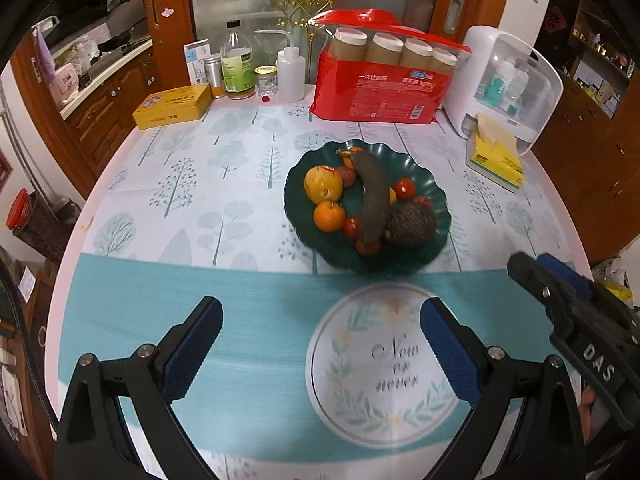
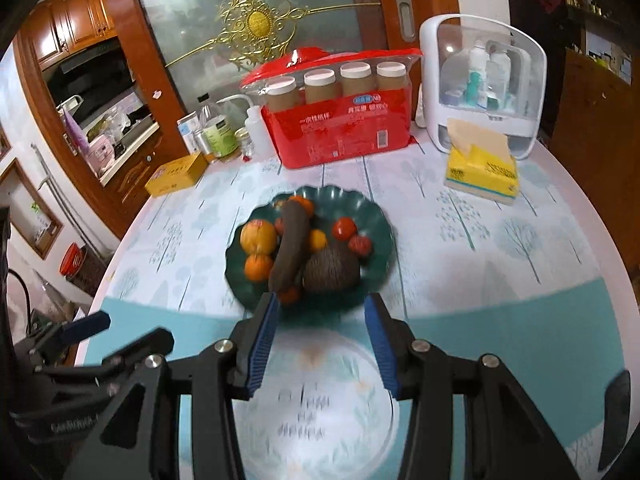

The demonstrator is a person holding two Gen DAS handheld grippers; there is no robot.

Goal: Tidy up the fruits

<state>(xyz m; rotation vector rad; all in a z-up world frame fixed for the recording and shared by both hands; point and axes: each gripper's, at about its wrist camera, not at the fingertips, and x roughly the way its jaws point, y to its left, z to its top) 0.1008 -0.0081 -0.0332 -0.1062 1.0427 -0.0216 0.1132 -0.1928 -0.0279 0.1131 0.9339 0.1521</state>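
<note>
I see the dark green plate (image 1: 434,184) with scalloped rim near the middle of the worktop (image 1: 180,184), and the fruits are piled on it: a long blackened banana (image 1: 374,194) lies across the centre, a yellow-red apple (image 1: 323,183) and an orange (image 1: 329,216) to its left, a brown spiky round fruit (image 1: 412,222) to its right, and small red tomatoes (image 1: 405,188) around. Left gripper (image 1: 320,344) is over the teal band of the cloth w/ jaws wide open, nothing between. Right gripper (image 2: 322,340) is also open and empty, its fingertips just before the plate's near rim. In the right wrist view the plate and fruits are blurred, so I cannot tell if the left blue pad touches the small fruit at the near rim. Fruits under the banana are partly hidden; I cannot name them.
</note>
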